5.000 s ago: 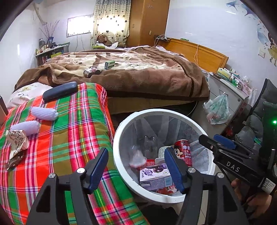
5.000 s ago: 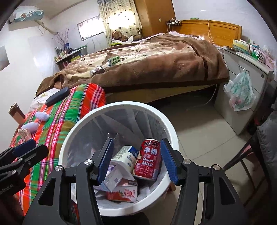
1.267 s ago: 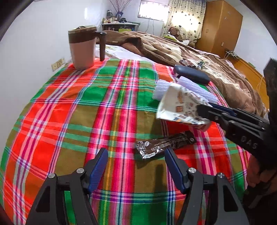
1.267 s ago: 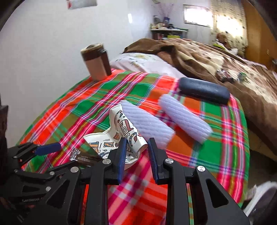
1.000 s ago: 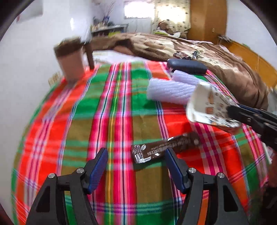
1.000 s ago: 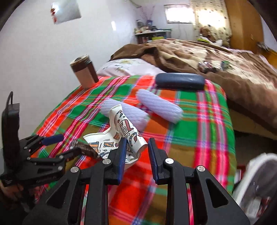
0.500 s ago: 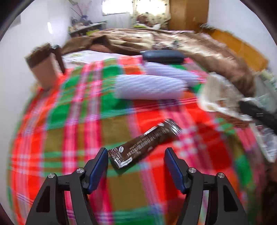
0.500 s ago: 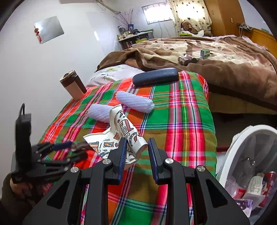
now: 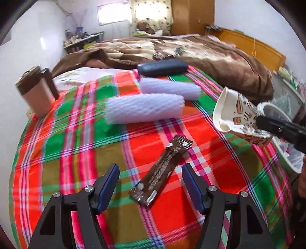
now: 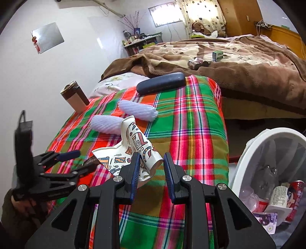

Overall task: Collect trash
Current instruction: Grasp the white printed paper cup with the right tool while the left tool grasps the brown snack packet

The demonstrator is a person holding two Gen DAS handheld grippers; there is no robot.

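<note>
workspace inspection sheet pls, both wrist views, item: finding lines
surface: plaid blanket, rumpled
job's things: crushed paper cup held off the blanket; brown wrapper lying flat; white trash bin holding cans and cartons
clutter: two foam net sleeves, dark case, brown mug
grippers: left gripper open over the wrapper; right gripper shut on the cup
cables: wire by the wooden headboard
surroundings: brown bed cover, curtained window
</note>
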